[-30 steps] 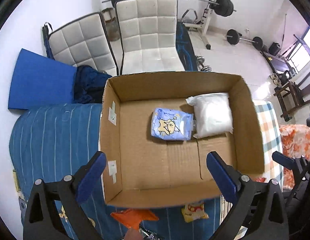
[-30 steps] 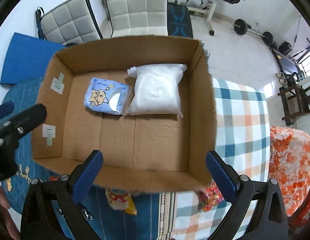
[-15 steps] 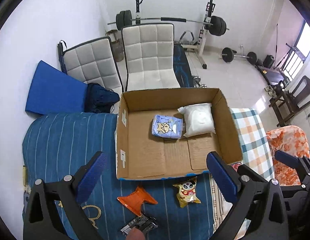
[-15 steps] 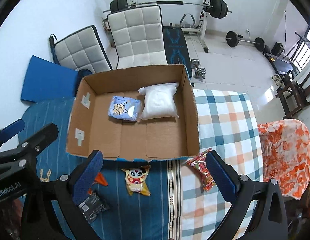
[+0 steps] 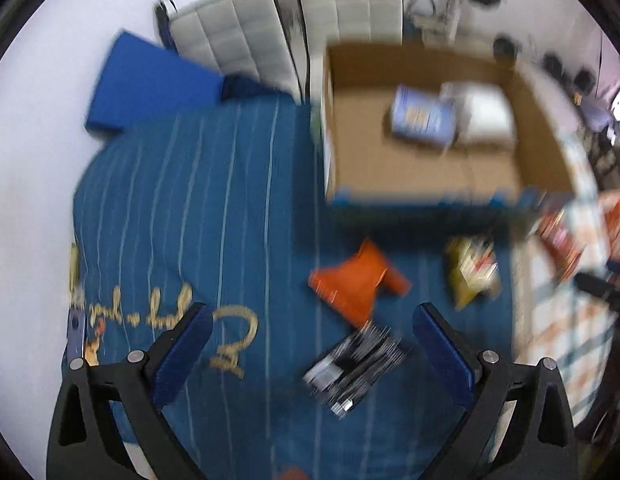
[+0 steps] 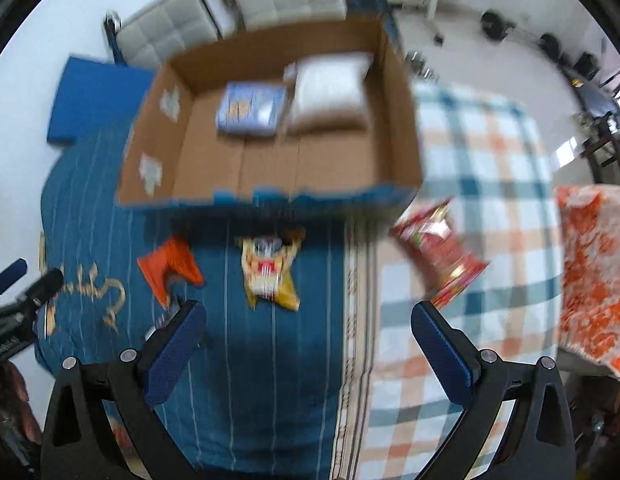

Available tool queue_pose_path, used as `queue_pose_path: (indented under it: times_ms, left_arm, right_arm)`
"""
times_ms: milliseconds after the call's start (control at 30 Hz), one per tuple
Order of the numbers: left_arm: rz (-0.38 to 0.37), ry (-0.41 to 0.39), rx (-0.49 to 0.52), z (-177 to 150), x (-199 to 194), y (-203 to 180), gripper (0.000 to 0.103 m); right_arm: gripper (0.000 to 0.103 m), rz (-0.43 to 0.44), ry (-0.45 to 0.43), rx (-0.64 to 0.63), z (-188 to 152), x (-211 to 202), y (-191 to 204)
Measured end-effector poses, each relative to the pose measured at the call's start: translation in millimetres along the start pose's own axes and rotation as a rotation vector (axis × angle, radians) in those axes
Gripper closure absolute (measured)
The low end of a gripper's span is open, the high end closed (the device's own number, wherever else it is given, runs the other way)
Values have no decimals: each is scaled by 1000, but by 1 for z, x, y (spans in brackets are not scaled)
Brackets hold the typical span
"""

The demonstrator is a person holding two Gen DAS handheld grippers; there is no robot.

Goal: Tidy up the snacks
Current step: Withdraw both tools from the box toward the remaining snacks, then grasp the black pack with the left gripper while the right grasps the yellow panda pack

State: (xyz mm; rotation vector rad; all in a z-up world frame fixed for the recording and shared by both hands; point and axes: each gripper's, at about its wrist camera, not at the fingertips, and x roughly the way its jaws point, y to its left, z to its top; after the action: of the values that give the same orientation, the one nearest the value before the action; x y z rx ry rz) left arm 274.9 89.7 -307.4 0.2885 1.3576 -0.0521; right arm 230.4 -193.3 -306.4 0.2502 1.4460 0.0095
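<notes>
Both the left gripper (image 5: 312,346) and the right gripper (image 6: 307,334) are wide open and hold nothing. The brown cardboard box (image 6: 402,128) contains a blue packet (image 6: 249,110) beside a white bag (image 6: 330,92). In front of the box lie an orange packet (image 5: 356,280), a yellow packet (image 6: 269,270), a red packet (image 6: 444,256) and a black packet (image 5: 356,366).

Motion blur smears both views, so no print is readable on the black packet (image 5: 356,368) at six o'clock. The cardboard box (image 6: 402,120) hides the yellow snack bag's (image 6: 269,272) top edge.
</notes>
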Motion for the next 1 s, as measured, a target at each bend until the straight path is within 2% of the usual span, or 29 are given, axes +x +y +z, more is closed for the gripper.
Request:
queue_pose_path:
  times_ms: [100,200,400,467,500,533,633,700,800,900,1000]
  left_arm:
    - [4,119,67,-22,45,-7,0]
    - [-24,212,135,-40,85,-19,0]
    - [-45,347,285,-60,150,-50,0]
    - [-69,372,302,-63,163,-57,0]
    - [-74,375,302,-63,165,-59,5]
    - [-83,375,296,-63,167,-60,20]
    - [-121,390,220,-61,169,-60,32]
    - [-154,393,117,-61,165,-55,37]
    - [-141,434,-86,-65,162,-45,38]
    - [-164,443,-266,-72,162,-41,38]
    - [-261,495,-386,-83,171,-46,36]
  right_arm:
    - [0,-5,86,-14,-10,38,1]
    - [0,-22,133,-29,-18,63,3]
    - [0,-46,197,-40,-34,96,3]
    - [0,-55,212,-33,-38,107,0]
    - [0,-53,216,-27,-39,110,0]
    - [0,-55,222,-19,-40,116,-2]
    - [0,-50,219,-10,-39,124,-2]
    - [0,-43,214,-3,-38,128,0]
    - [0,-21,192,14,-30,131,2]
    - [0,-4,169,32,-18,134,6]
    - [0,14,157,54,0,142,16]
